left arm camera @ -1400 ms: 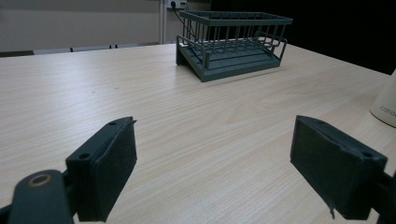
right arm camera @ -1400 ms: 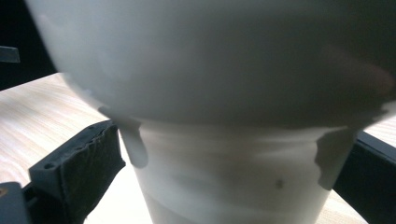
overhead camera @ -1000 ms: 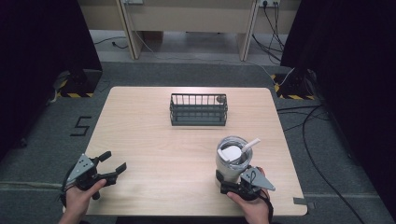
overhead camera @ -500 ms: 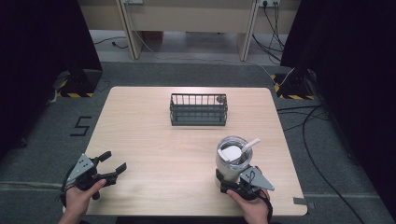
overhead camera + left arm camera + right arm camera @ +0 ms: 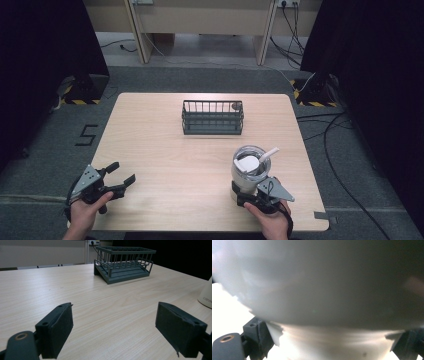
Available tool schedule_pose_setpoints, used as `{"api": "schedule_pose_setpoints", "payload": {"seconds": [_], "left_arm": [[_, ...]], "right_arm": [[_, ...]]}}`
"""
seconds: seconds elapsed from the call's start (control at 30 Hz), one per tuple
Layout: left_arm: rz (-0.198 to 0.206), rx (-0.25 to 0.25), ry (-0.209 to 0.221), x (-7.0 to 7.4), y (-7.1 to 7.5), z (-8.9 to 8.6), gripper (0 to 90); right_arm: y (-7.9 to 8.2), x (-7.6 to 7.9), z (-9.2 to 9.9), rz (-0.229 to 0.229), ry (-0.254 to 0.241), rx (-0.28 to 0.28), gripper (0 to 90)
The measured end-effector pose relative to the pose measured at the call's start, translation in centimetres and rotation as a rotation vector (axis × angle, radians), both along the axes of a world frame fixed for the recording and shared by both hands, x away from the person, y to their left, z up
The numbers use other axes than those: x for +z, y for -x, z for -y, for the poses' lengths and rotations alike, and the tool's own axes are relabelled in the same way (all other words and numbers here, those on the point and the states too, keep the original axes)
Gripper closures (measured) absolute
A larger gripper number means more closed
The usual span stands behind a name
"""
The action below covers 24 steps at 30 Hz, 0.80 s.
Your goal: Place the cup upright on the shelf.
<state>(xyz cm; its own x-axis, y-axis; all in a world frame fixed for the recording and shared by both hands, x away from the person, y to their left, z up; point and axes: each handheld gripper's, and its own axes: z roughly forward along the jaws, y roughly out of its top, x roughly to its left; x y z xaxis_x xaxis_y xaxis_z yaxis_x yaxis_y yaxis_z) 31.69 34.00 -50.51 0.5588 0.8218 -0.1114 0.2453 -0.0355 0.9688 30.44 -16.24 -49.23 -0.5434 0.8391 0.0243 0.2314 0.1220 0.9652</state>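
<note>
**Right gripper clamped low on the white tumbler; little has changed**

High view: compared with 1 second ago, almost nothing has shifted. The right gripper [image 5: 248,192] remains at the foot of the tumbler [image 5: 248,170], which stands upright near the table's [image 5: 165,130] front right edge, and the left gripper [image 5: 119,180] stays at the front left corner, jaws spread on nothing. The tumbler is a rounded, pale cup with a shiny rim, holding a white lid-like disc and a white straw-like stick leaning right. A dark wire rack [image 5: 212,117], rectangular with thin upright bars, sits well apart toward the far side. The tabletop is light wood grain. A "5" [image 5: 85,135] is marked on the grey floor at the left.

Left gripper view: 2 black padded jaws stand wide apart over bare wood. The rack [image 5: 124,261] is ahead; the tumbler's edge [image 5: 206,296] shows at right with small grey letters, perhaps "caro".

Right gripper view: the smooth white tumbler wall [image 5: 324,285] looms blurred, its narrower base pinched between both jaws.
</note>
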Motion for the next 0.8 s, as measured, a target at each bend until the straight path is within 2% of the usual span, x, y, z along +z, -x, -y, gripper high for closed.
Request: {"api": "schedule_pose_setpoints", "payload": {"seconds": [0.13,0.2,0.3,0.8], "left_arm": [[0.0,0.0,0.0,0.0,0.0,0.0,14.1],[0.0,0.001,0.001,0.0,0.0,0.0,14.1],[-0.001,0.0,0.001,0.0,0.0,0.0,14.1],[-0.002,0.003,0.003,0.0,0.0,0.0,14.1]], "right_arm": [[-0.2,0.1,0.1,-0.007,0.002,-0.002,11.2],[-0.3,0.2,0.3,0.0,0.018,-0.011,11.2],[-0.3,0.4,0.4,-0.007,0.007,-0.015,11.2],[-1.5,2.8,1.0,0.04,-0.003,-0.032,11.3]]}}
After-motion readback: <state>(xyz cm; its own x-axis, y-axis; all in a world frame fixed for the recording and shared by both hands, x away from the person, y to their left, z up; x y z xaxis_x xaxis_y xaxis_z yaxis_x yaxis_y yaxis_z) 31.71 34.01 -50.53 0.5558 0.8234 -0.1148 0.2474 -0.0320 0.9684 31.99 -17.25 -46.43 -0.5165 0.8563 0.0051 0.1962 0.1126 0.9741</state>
